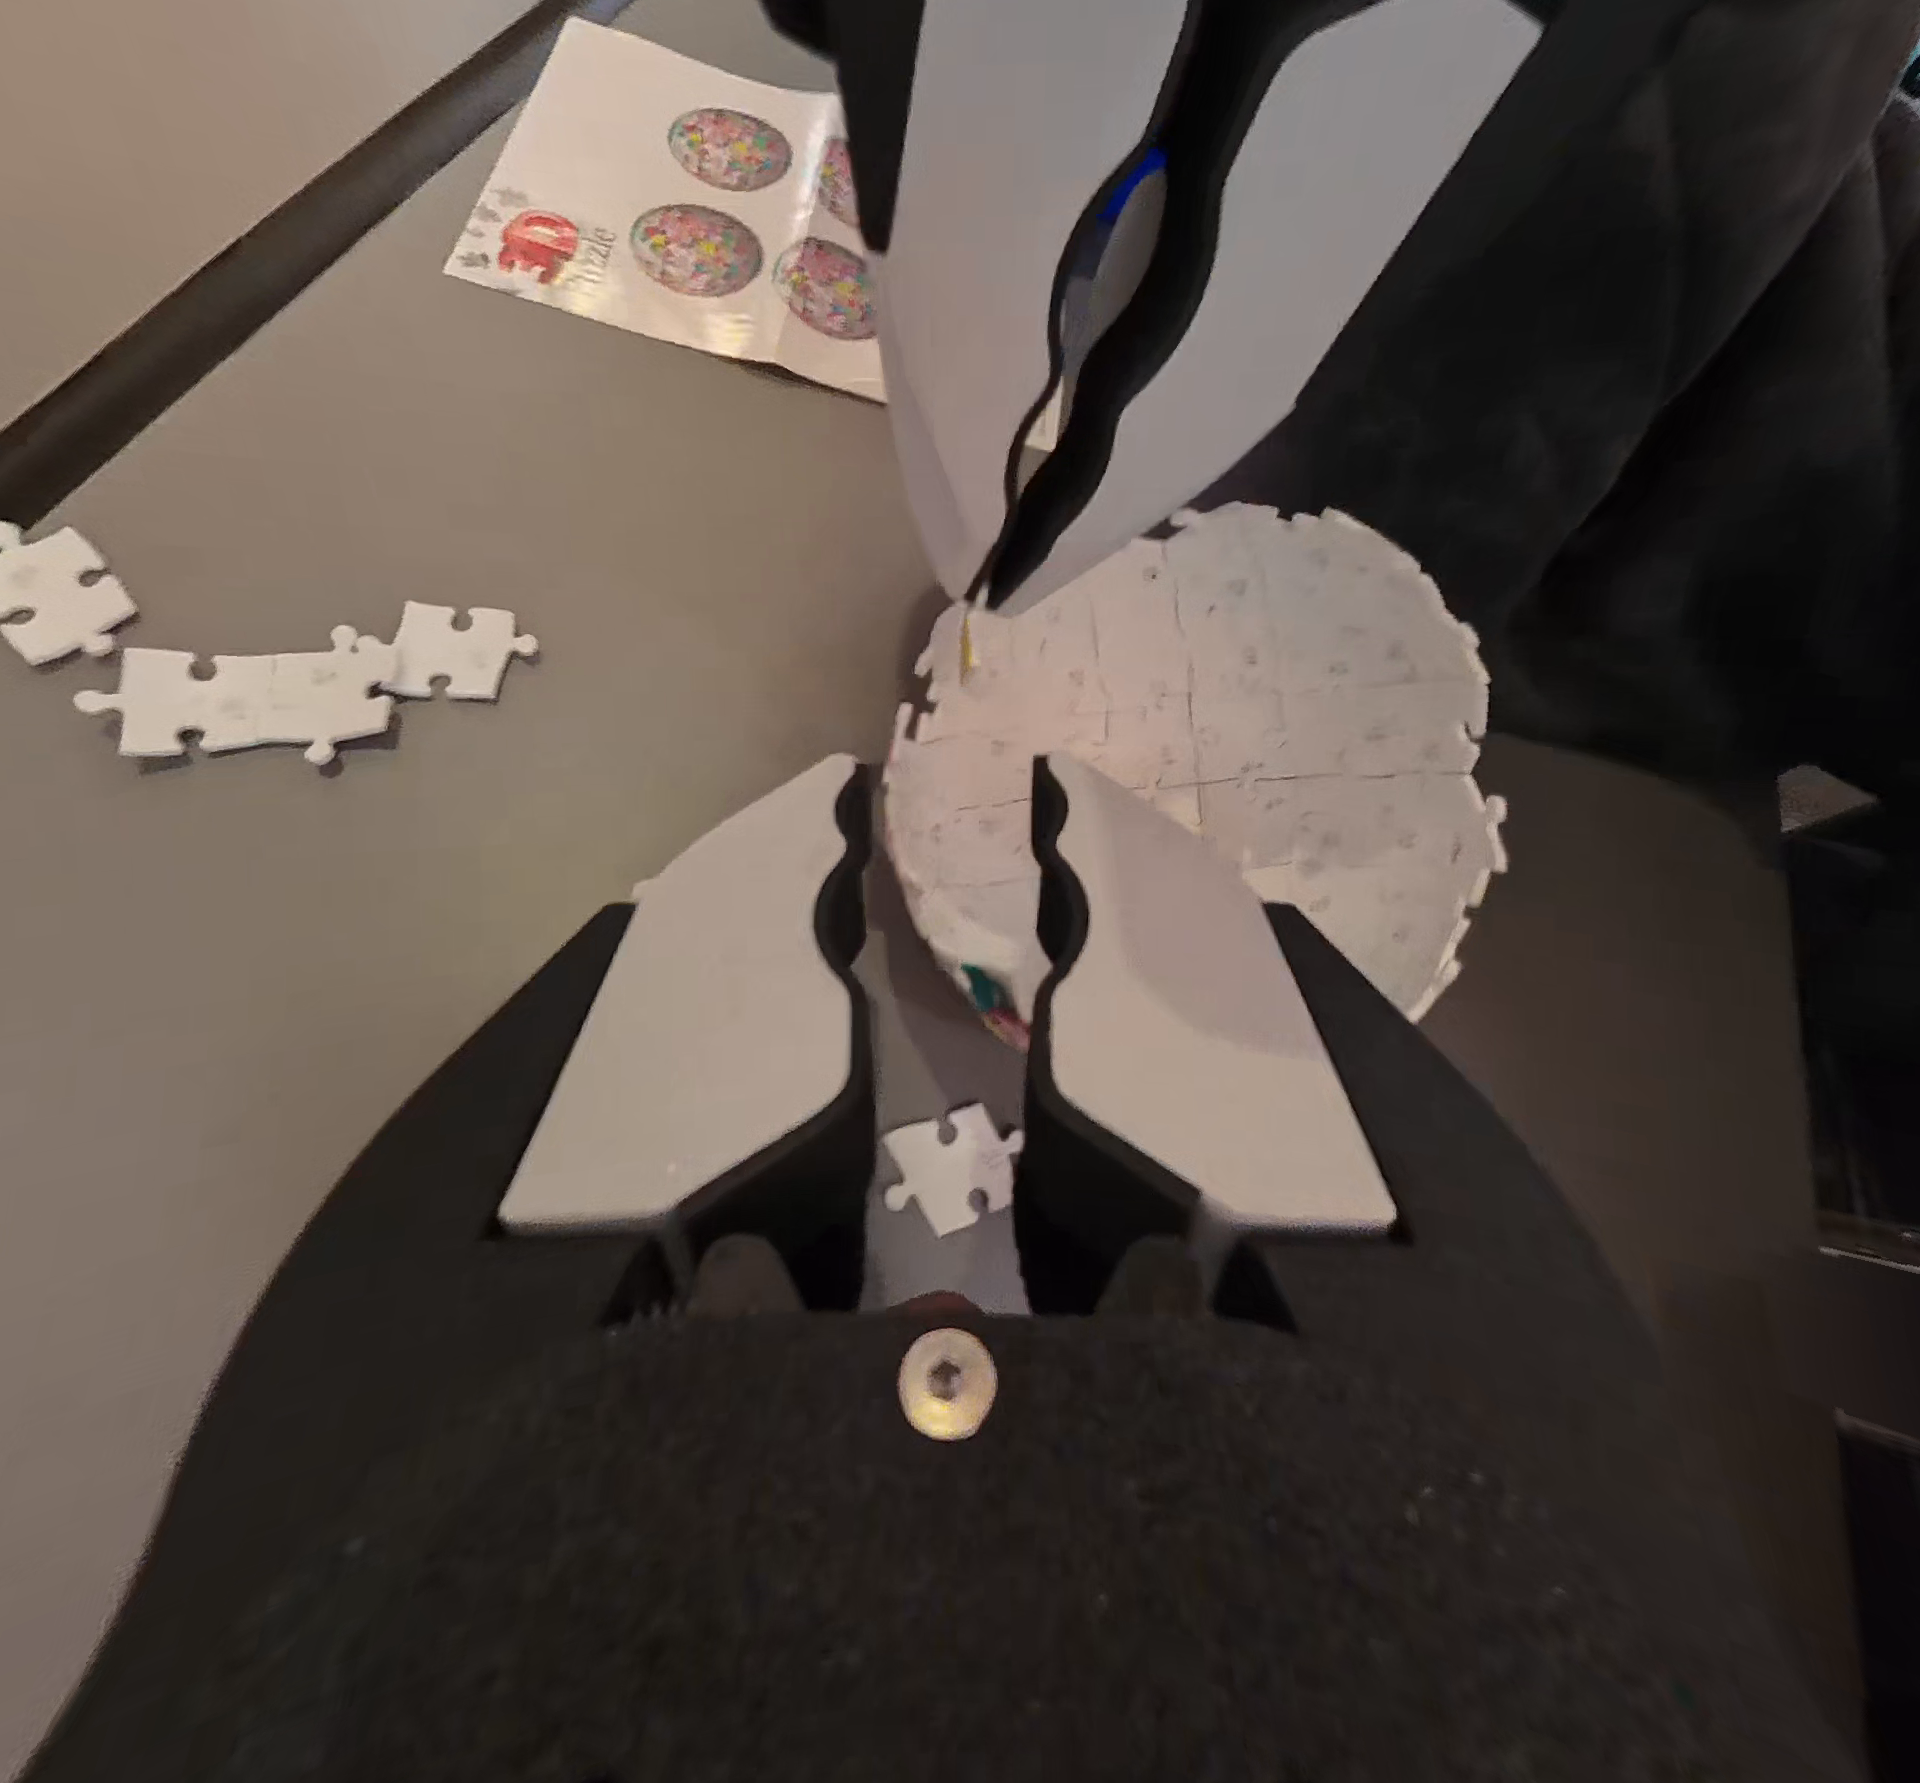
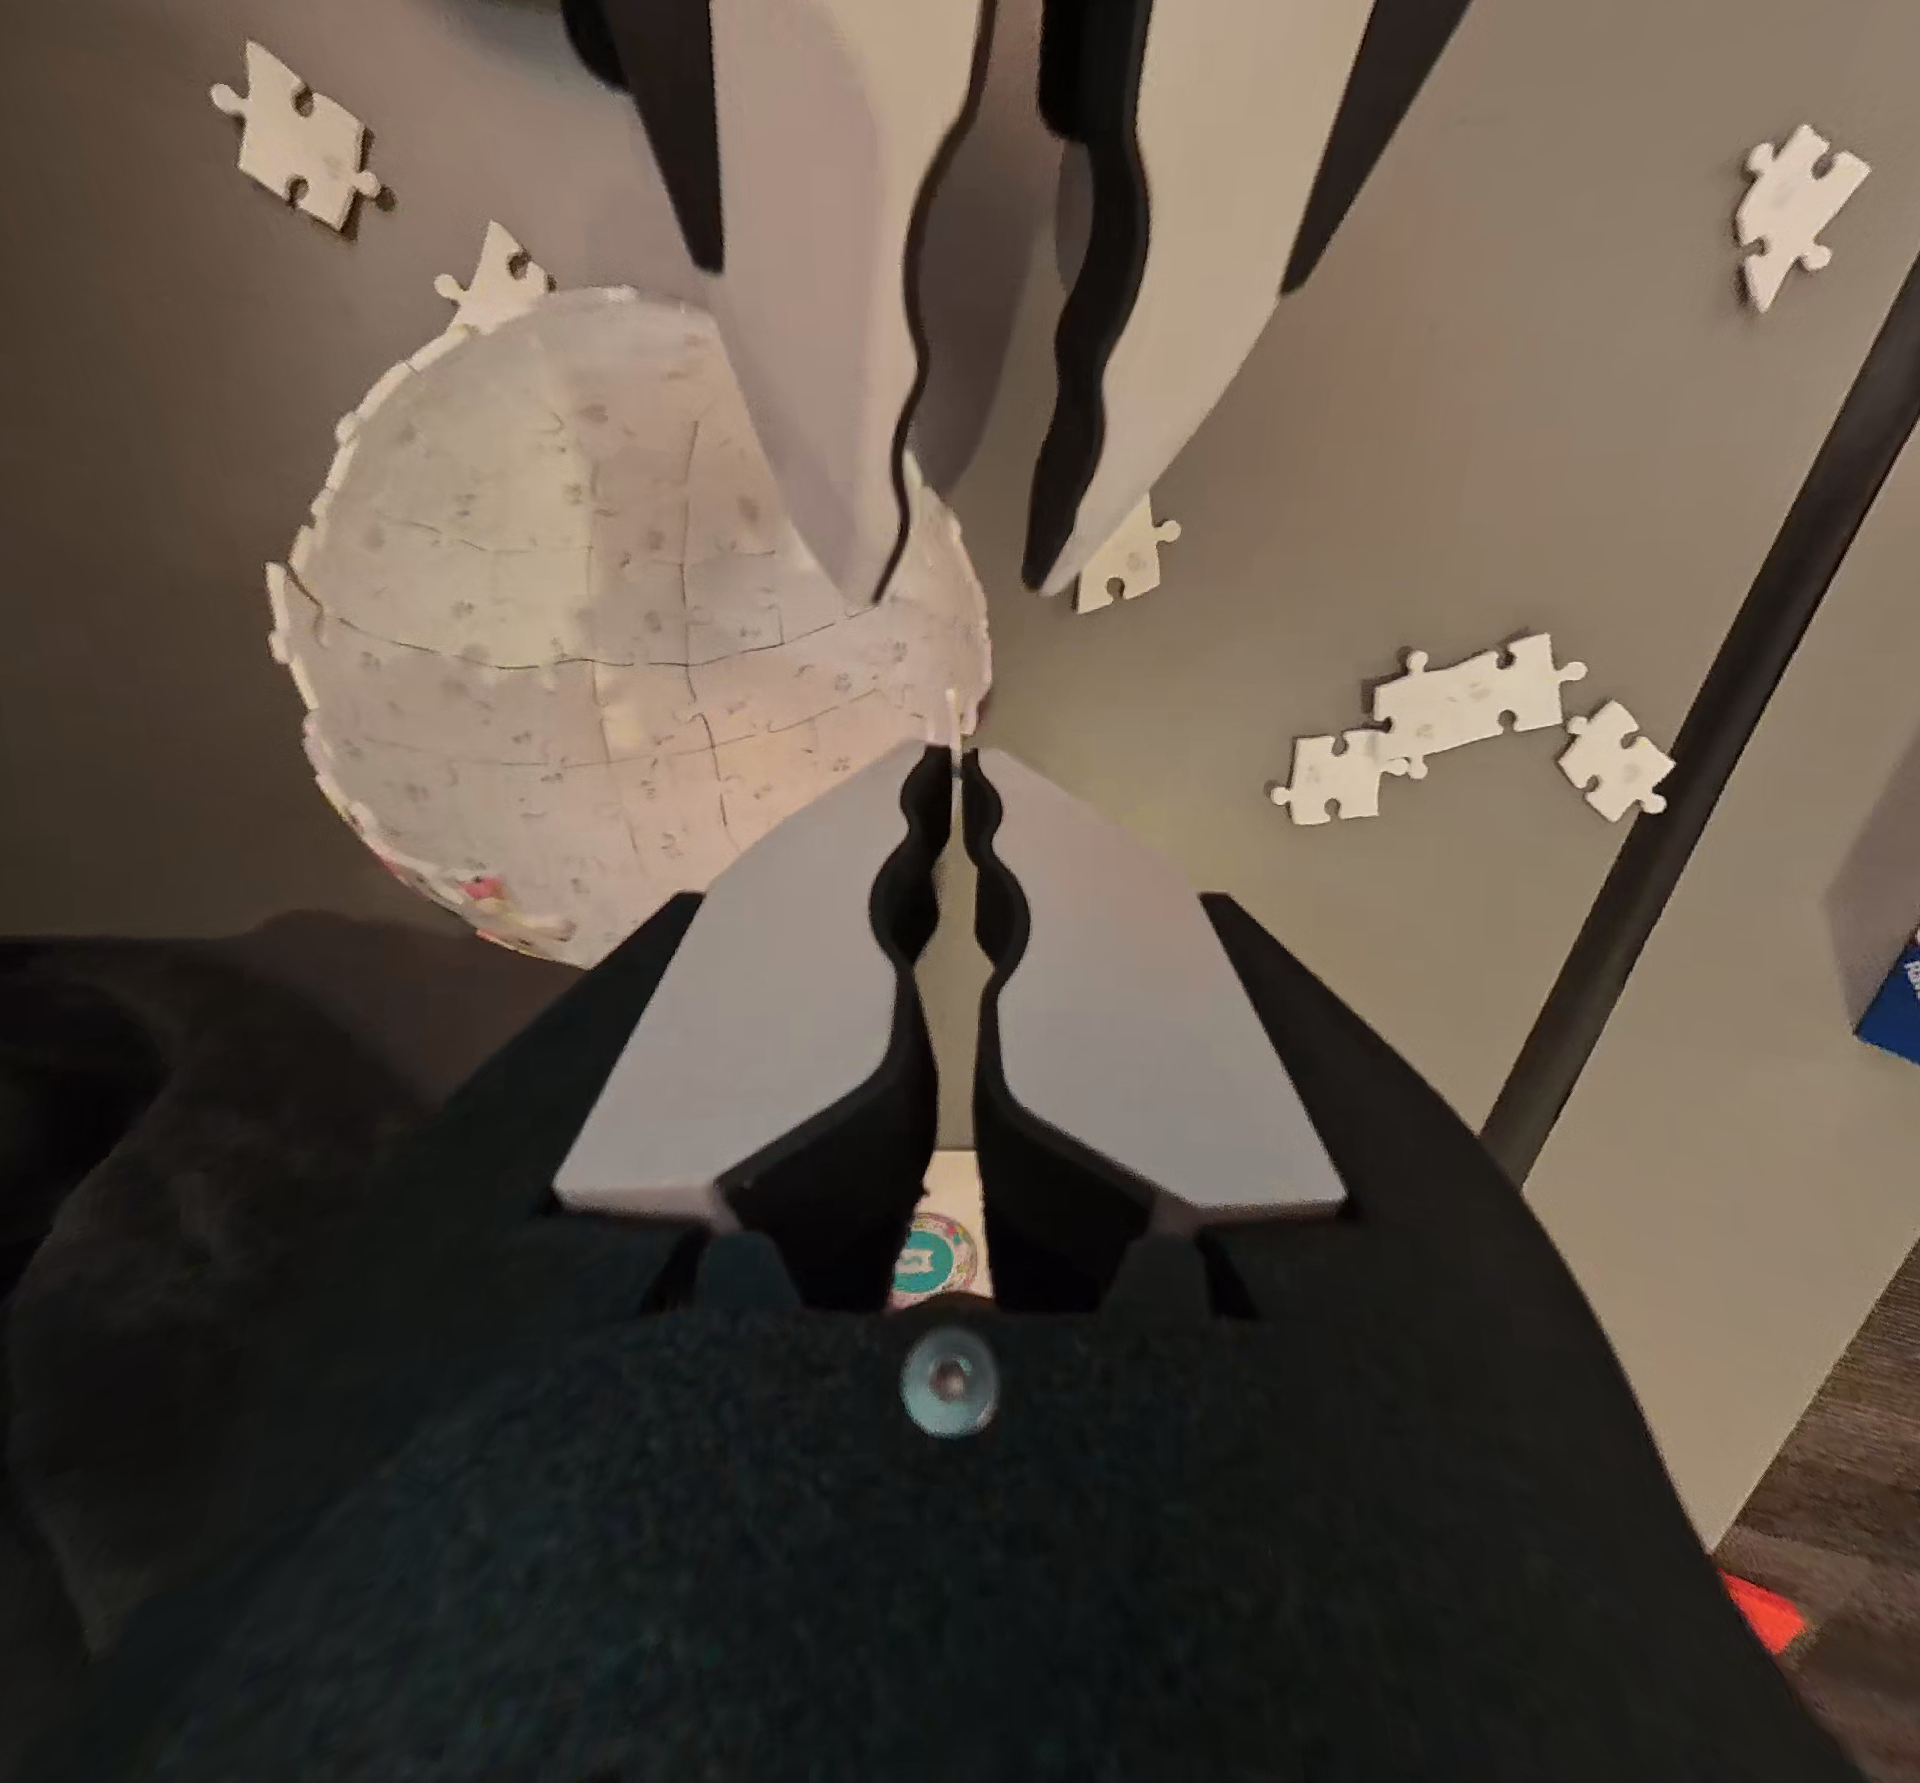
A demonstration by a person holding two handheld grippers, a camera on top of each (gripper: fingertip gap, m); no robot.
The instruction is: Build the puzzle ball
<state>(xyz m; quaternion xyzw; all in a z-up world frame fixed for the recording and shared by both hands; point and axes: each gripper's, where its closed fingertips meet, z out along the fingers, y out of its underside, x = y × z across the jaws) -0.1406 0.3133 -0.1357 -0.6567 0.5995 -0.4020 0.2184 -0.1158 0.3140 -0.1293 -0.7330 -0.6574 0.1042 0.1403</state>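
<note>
While pinched between the smooth grey, wavy-edged fingers of the left gripper [image 1: 951, 777], whose jaws straddle its jagged rim with a moderate gap, sits tilted above the matte grey table [image 1: 312, 954] as a curved white shell: the half-built puzzle ball [image 1: 1247, 725], plain and faintly marked on its hollow inside, colourfully printed on the sliver of outer skin showing low down. Closed almost completely at the shell's near edge, the right gripper [image 2: 954, 757], nipping a thin white puzzle piece [image 2: 952, 720] seen edge-on against the toothed rim. Scattered flat and white side up across the table, loose interlocking pieces: a joined cluster [image 1: 260, 694] with one separate piece [image 1: 57, 590] beside it, and a single piece [image 1: 951, 1167] directly under the left gripper. Farther back, a glossy instruction sheet [image 1: 644, 206] printed with round multicoloured ball pictures, lying near a dark straight strip [image 1: 343, 195] running diagonally across the table. At the right edge of the left wrist view, dark soft fabric [image 1: 1662, 383]; fuzzy black padding on both gripper bodies.
</note>
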